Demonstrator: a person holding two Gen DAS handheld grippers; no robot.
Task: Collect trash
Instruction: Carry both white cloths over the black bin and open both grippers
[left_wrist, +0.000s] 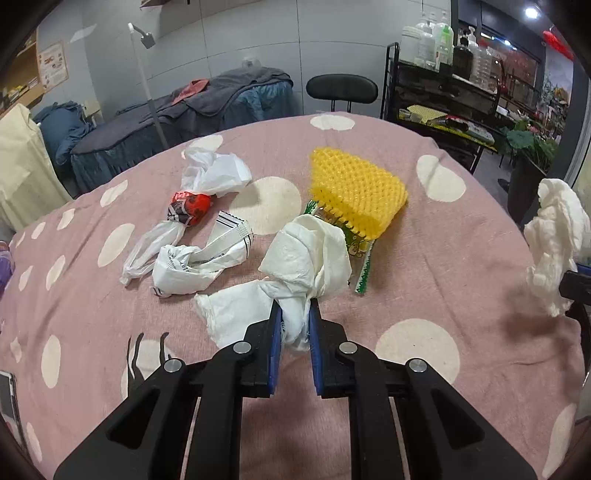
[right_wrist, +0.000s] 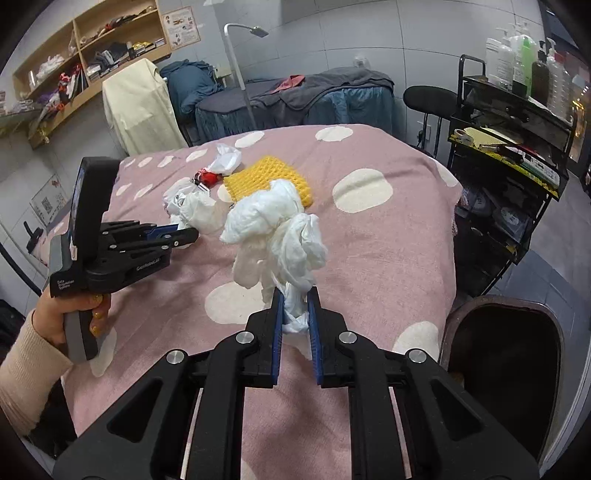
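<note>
My left gripper (left_wrist: 295, 314) is shut on a crumpled white tissue (left_wrist: 306, 254) that lies on the pink dotted tablecloth (left_wrist: 424, 258). Beyond the tissue sit a yellow foam net (left_wrist: 356, 188), a green-edged wrapper (left_wrist: 364, 266), a white plastic bag with black print (left_wrist: 192, 266), a red wrapper (left_wrist: 192, 208) and another white bag (left_wrist: 218, 173). My right gripper (right_wrist: 295, 306) is shut on a wad of white tissue (right_wrist: 277, 229) held above the cloth; that wad also shows in the left wrist view (left_wrist: 554, 243). The left gripper (right_wrist: 184, 234) appears in the right wrist view, held by a hand.
A dark bin (right_wrist: 506, 354) stands beside the table at the lower right. A black trolley with bottles (right_wrist: 517, 122) is at the right, a black chair (left_wrist: 341, 88) behind the table. A massage bed (left_wrist: 184, 114) and wall shelves (right_wrist: 85, 48) lie further back.
</note>
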